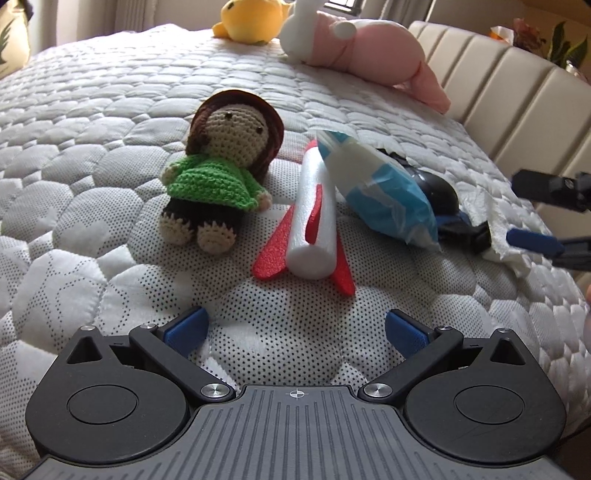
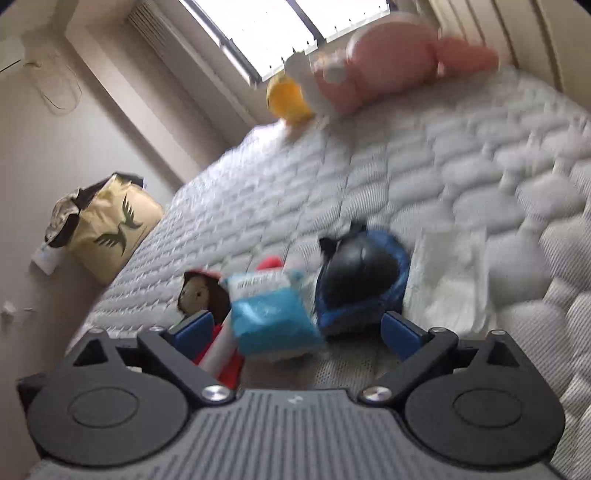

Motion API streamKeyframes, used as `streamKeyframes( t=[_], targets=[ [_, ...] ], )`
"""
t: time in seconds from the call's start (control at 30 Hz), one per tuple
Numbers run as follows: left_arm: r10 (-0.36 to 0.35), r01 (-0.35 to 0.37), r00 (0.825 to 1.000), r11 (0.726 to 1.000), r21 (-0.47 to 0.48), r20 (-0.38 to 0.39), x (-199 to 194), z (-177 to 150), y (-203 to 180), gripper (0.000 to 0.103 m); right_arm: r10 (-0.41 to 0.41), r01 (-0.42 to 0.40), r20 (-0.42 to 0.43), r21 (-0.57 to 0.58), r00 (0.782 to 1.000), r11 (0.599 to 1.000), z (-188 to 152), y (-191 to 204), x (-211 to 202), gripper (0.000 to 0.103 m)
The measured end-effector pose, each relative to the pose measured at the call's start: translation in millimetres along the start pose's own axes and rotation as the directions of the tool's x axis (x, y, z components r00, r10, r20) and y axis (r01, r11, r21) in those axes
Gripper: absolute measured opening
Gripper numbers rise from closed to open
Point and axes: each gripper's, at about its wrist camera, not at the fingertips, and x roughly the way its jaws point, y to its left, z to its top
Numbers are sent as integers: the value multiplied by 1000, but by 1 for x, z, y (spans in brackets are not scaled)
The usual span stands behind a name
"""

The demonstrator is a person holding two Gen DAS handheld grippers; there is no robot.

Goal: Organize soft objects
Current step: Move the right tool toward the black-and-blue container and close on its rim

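Note:
On the quilted mattress [image 1: 92,155] lie a crochet doll [image 1: 218,170] in a green top, a white and red foam rocket [image 1: 314,218], a blue and white plastic packet [image 1: 384,195] leaning on it, and a dark blue and black pouch [image 1: 443,199]. My left gripper [image 1: 295,328] is open just short of the rocket, nothing between its fingers. In the right wrist view, blurred, my right gripper [image 2: 297,328] is open close over the packet [image 2: 273,314] and the pouch [image 2: 362,280], with the doll [image 2: 199,295] behind its left finger. Its tips show at the right edge of the left wrist view.
A yellow plush [image 1: 251,18] and a pink and white plush [image 1: 354,48] lie at the far end of the mattress. A white paper towel [image 2: 450,280] lies beside the pouch. A cream padded headboard [image 1: 509,92] runs along the right. A cream bag [image 2: 110,229] stands by the wall.

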Motion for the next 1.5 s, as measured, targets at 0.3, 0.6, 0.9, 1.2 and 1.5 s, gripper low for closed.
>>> streamKeyframes(
  t=[0.3,0.6,0.9,1.2,1.5],
  targets=[
    [-41,48,992,997,-54,120,-19,7,23,103,-39,30,-76,-127,996,992,-5,31,25,92],
    [92,-88,967,996,-28,238,-54,16,56,103,-160,122,-99,-312,982,942,-6,60,60,71],
    [13,-15,965,1000,3,260,-51,30,46,103,-257,210,-50,-440,965,873,-3,78,67,75],
    [-215,213,961,977,30,175,-29,30,2,103,-427,430,58,-170,902,887,25,-13,20,67],
    [-56,47,995,994,95,89,-4,33,-55,103,-369,379,87,-175,925,909,16,-19,21,44]
  ],
)
